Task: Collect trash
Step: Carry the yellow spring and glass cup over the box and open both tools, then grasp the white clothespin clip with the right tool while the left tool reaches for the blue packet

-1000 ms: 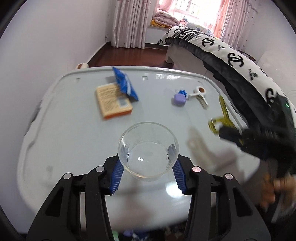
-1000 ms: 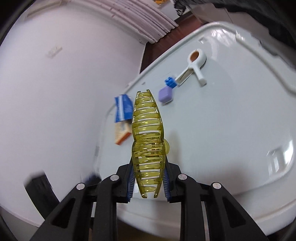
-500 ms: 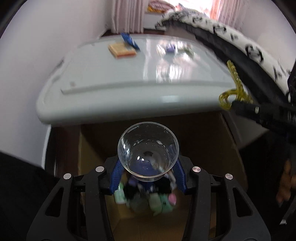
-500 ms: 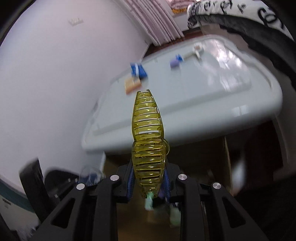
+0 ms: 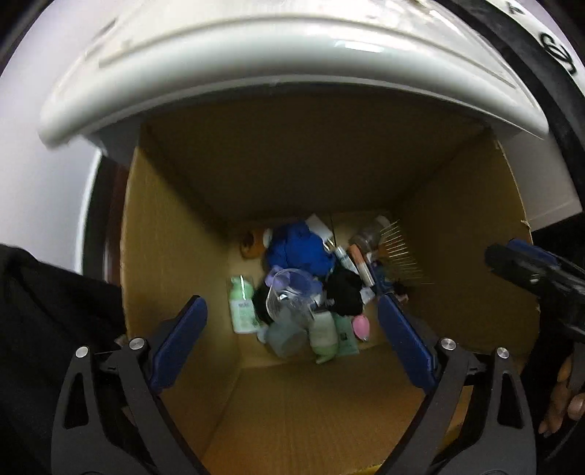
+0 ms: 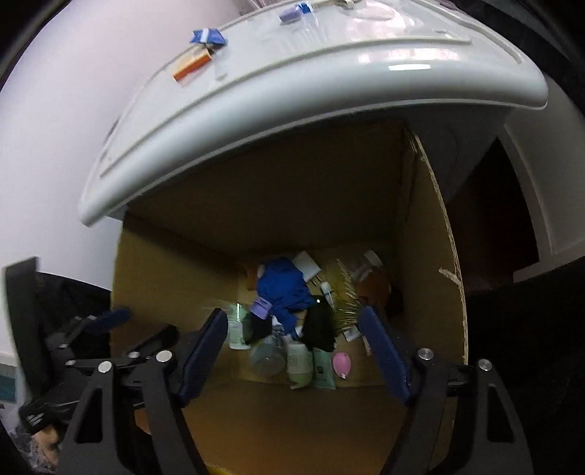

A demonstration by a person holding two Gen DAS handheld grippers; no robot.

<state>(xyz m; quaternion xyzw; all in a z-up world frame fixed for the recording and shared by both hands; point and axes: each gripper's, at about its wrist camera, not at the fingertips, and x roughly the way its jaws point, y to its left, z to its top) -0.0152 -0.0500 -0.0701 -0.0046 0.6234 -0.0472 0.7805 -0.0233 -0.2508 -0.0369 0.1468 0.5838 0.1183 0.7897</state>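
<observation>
1. Both tools have swung off the white table (image 6: 329, 69) and down over the cardboard box (image 5: 475, 255) beneath its edge since a second ago, when my left gripper (image 5: 292, 350) clasped a clear plastic cup (image 5: 292, 296) and my right gripper (image 6: 292, 350) pinched a yellow hair claw (image 6: 347, 307).
2. My left jaws are opening, wide apart, with nothing between the blue pads; the cup is below them, lying tilted on the heap at the bottom of the box.
3. My right jaws are opening too, and nothing is between them. A blurred yellow-green comb shape sits low in the box by the right pad; I take it for the claw, dropping or just landed, though the blur keeps me from being sure.
4. So I judge two pieces of trash delivered, and both hands free for another trip.
5. Still on the table: an orange-edged flat box (image 6: 192, 65), a crumpled blue wrapper (image 6: 208, 36) touching it, and a small lilac block (image 6: 289, 14) farther back.
6. Inside, the box walls are matt brown corrugated card. The heap mixes soft and hard: a rumpled blue cloth (image 5: 299, 248), black fabric (image 5: 343, 288), pale green squeeze tubes (image 5: 241, 307), a smooth pink egg shape (image 5: 360, 325).
</observation>
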